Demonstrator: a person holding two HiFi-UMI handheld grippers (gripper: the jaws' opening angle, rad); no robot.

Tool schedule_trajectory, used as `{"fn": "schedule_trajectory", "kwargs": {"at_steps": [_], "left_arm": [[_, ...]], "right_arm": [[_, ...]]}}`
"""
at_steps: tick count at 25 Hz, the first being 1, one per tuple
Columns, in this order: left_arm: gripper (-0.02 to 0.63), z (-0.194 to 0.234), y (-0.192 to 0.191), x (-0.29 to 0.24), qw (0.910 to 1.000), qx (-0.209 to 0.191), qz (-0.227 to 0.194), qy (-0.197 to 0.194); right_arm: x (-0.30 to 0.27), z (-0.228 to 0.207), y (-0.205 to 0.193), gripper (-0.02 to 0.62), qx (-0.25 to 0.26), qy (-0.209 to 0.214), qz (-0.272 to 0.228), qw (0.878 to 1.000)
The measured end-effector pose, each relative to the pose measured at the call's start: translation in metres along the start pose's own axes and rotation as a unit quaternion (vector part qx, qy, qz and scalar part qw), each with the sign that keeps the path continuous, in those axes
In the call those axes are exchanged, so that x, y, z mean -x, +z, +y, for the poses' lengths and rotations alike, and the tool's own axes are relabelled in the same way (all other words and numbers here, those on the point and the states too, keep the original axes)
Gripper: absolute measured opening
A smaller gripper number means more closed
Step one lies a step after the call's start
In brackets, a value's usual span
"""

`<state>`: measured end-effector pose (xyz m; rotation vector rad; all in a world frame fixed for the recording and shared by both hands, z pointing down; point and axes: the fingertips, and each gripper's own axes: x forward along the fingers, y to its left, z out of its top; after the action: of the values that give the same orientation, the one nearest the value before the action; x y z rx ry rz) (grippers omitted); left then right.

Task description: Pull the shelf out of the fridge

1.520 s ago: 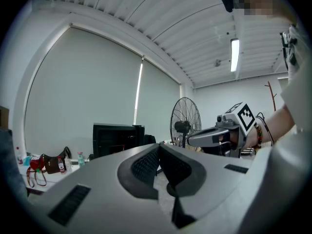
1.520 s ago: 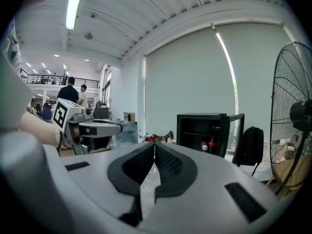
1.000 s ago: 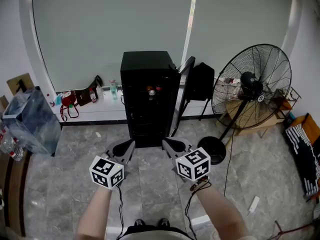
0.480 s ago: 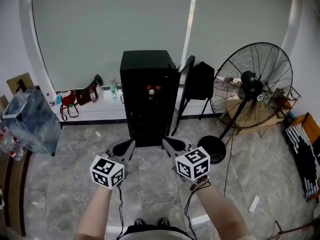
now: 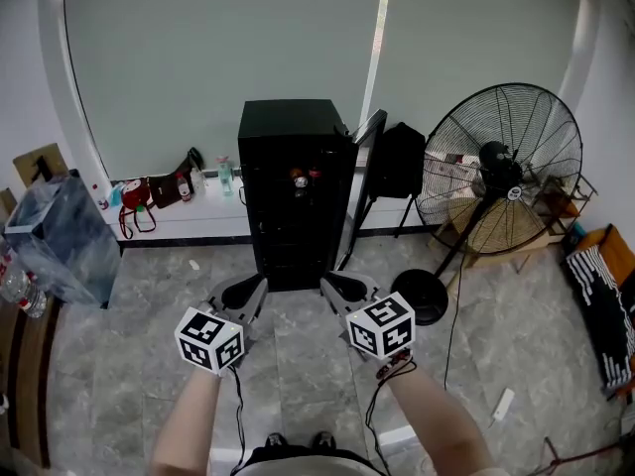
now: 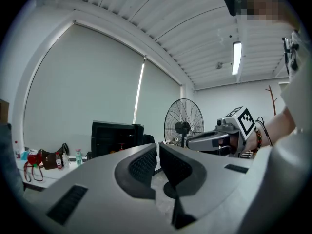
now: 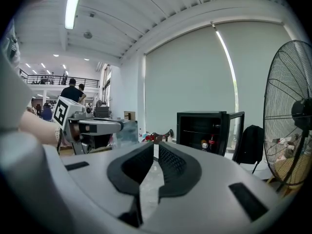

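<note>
The shelf sat inside the black fridge, showing as a thin line above two small bottles. The fridge door was swung open to the right. The fridge stood at the far wall, with bags to its left and a big fan to its right. Nearer, well apart from the fridge, the left gripper and right gripper hung side by side over the grey floor. Both had their jaws clenched on nothing.

All three views face the distant fridge.
</note>
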<state>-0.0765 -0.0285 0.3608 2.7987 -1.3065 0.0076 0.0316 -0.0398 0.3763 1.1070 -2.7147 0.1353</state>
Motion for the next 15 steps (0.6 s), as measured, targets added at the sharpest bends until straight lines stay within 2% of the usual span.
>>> {"fn": "schedule_trajectory", "kwargs": {"at_steps": [2, 3, 5, 15], "left_arm": [[0.031, 0.000, -0.001, -0.001, 1.0000, 0.000, 0.003, 0.000], [0.067, 0.000, -0.002, -0.001, 1.0000, 0.000, 0.005, -0.001], [0.098, 0.000, -0.003, -0.001, 1.0000, 0.000, 0.008, -0.002], [0.149, 0.001, -0.001, 0.007, 1.0000, -0.004, 0.004, 0.002]], "right_arm": [[0.000, 0.000, 0.000, 0.026, -0.002, 0.001, 0.000, 1.000], [-0.001, 0.000, 0.000, 0.043, -0.003, 0.002, -0.001, 1.000], [-0.002, 0.001, 0.001, 0.123, -0.005, 0.004, -0.001, 1.000], [-0.002, 0.011, 0.004, 0.153, -0.008, 0.015, -0.009, 1.000]]}}
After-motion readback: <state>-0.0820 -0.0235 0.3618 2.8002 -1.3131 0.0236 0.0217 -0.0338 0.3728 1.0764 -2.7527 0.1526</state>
